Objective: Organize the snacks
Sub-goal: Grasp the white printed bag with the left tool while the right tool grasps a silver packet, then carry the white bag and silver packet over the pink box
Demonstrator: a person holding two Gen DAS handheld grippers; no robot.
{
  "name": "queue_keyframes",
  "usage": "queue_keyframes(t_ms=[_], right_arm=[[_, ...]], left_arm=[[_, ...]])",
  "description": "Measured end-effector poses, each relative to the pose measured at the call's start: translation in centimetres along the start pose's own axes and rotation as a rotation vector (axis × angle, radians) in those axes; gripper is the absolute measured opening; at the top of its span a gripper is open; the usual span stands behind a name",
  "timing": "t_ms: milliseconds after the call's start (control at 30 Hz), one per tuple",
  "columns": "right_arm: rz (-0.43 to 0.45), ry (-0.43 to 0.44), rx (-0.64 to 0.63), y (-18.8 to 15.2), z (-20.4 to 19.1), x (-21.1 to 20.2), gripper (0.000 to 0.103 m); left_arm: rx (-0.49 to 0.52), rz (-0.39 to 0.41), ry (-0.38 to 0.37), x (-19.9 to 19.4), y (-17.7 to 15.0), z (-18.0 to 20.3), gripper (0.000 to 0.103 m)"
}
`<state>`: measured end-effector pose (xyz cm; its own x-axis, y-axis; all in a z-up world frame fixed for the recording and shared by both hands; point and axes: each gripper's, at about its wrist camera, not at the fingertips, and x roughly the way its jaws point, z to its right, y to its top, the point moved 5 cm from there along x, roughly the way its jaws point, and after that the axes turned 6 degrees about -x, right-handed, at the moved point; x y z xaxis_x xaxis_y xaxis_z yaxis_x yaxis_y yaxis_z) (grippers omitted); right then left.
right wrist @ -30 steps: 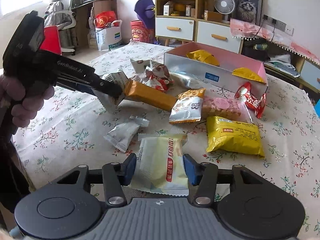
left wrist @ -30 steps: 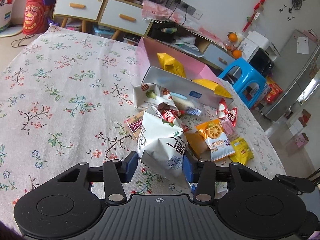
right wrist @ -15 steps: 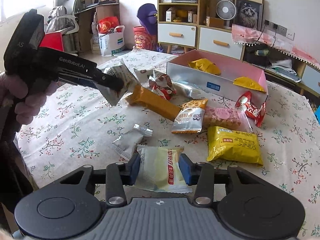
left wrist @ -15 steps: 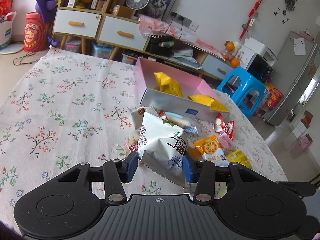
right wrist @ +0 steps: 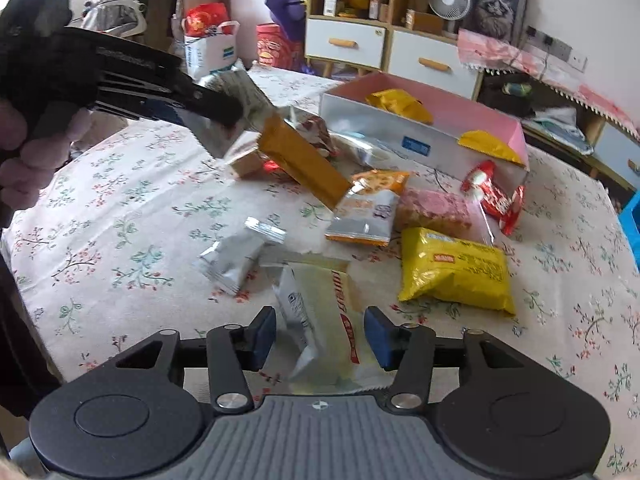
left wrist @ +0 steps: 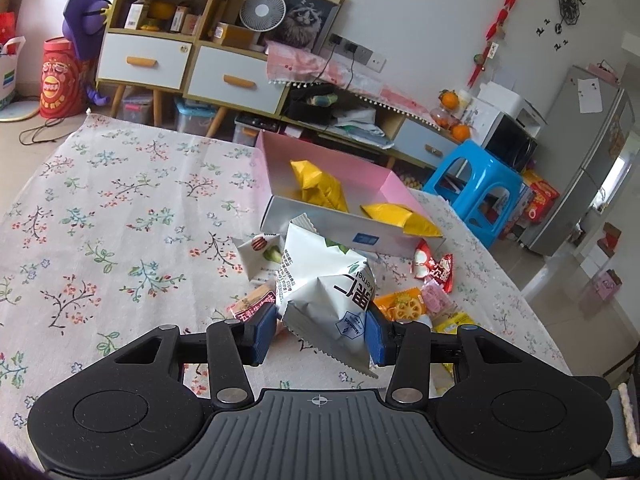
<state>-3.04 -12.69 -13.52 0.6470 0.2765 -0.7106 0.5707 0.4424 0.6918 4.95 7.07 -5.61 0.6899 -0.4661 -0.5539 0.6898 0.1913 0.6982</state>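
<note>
Left wrist view: the left gripper (left wrist: 320, 330) has its jaws partly closed, the blue pads pressing both sides of a crumpled white snack bag (left wrist: 326, 284), which hangs clear above the flowered tablecloth (left wrist: 100, 240). Just beyond the bag sits the pink box (left wrist: 320, 168), open on top, with two yellow packets (left wrist: 320, 184) lying inside it. Between bag and box lies a small white packet with a fruit print (left wrist: 256, 252). To the right of the held bag, loose on the cloth: a red wrapper (left wrist: 434, 266), an orange packet (left wrist: 400, 306), a pink bar (left wrist: 436, 298). Right wrist view: the right gripper (right wrist: 320, 338) has its jaws opening, with a pale cream packet with red lettering (right wrist: 324, 320) standing tilted between the pads; the pads appear just off its sides. The packet's lower edge rests on the cloth. Just beside it on the left lies a small silver packet (right wrist: 236, 256); to the right, a large yellow bag (right wrist: 456, 270). Farther back, a long orange bar (right wrist: 304, 160) leans over the pile, near an orange-and-white packet (right wrist: 368, 208). Upper left, a hand (right wrist: 28, 152) holds the left gripper with the white bag in it, raised above the table and near the box's left end.
</note>
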Motion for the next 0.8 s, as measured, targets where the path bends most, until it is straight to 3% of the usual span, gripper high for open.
queue_keyframes(t_ms=[33,167,467,800], right_arm=[[-0.005,0.003,0.011,-0.1,0.3,0.1,0.036],[-0.007,0.009,0.061,0.1,1.5,0.1,0.008],[0.057,0.026,0.152,1.8,3.5,-1.1,0.004],[0.145,-0.017,0.220,6.8,6.8,-1.0,0.004]], left_arm=[[-0.001,0.004,0.003,0.0,0.0,0.0,0.043],[-0.005,0.025,0.023,-0.3,0.3,-0.2,0.043],[-0.032,0.047,0.045,-0.5,1.5,-0.7,0.043],[-0.077,0.057,0.022,2.1,4.3,0.2,0.043]])
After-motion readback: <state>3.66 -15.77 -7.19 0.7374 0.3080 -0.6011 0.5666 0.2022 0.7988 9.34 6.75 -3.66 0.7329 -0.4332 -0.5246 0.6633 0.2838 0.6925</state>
